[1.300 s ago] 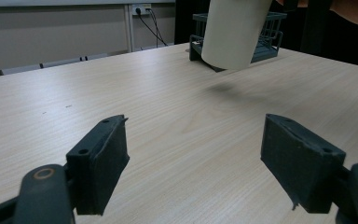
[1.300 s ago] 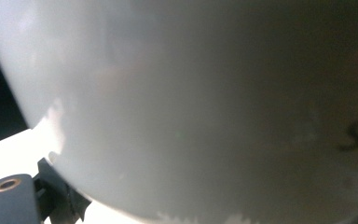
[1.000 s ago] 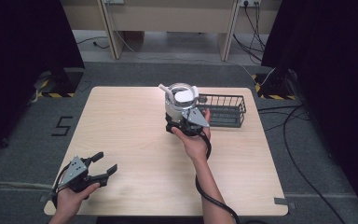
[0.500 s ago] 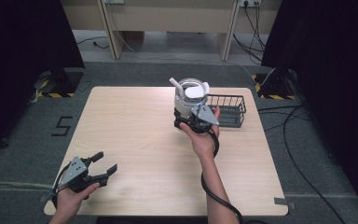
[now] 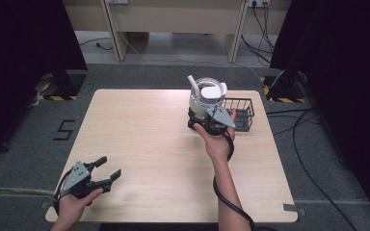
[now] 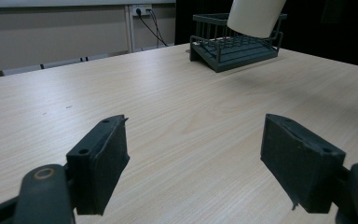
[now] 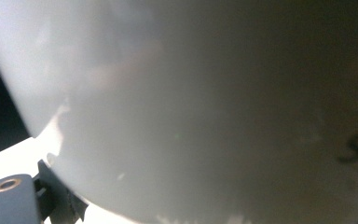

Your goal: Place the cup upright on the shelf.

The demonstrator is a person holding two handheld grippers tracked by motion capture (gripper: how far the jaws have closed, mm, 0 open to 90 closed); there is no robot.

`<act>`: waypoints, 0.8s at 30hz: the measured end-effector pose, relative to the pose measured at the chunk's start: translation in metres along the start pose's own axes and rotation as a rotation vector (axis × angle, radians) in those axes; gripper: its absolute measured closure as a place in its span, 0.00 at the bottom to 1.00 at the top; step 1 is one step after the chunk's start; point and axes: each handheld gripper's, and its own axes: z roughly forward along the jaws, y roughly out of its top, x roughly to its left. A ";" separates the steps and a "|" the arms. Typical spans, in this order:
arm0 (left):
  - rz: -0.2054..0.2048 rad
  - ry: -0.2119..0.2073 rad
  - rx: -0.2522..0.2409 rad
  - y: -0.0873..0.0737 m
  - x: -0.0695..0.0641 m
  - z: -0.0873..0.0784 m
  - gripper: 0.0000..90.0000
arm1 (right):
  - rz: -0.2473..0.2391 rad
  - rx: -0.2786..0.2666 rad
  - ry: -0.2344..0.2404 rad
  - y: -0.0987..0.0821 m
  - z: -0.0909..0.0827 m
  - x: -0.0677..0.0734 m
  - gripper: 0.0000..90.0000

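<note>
Your right gripper (image 5: 206,119) clamps the white jug (image 5: 206,96) aloft just beside the wire basket (image 5: 243,115), apparently to lower it in; your left gripper (image 5: 99,174), jaws wide and empty, rests well apart from the basket, out of the way

Wooden table (image 5: 139,139) bearing wire basket (image 5: 241,113)

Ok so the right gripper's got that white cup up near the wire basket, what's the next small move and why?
Probably carry the white cup a little further right until it is over the wire basket, then lower it in. The right gripper holds the cup raised beside the basket's left edge, not yet above it. The left gripper rests open near the table's front corner, so it plays no part.
</note>
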 end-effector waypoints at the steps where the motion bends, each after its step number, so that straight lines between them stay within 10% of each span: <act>1: 0.000 0.001 0.000 0.000 0.000 0.000 0.25 | 0.001 -0.003 -0.008 0.001 -0.001 -0.003 0.12; 24: -0.002 0.001 0.000 0.000 0.000 0.000 0.25 | 0.002 -0.026 -0.082 0.016 -0.006 -0.028 0.12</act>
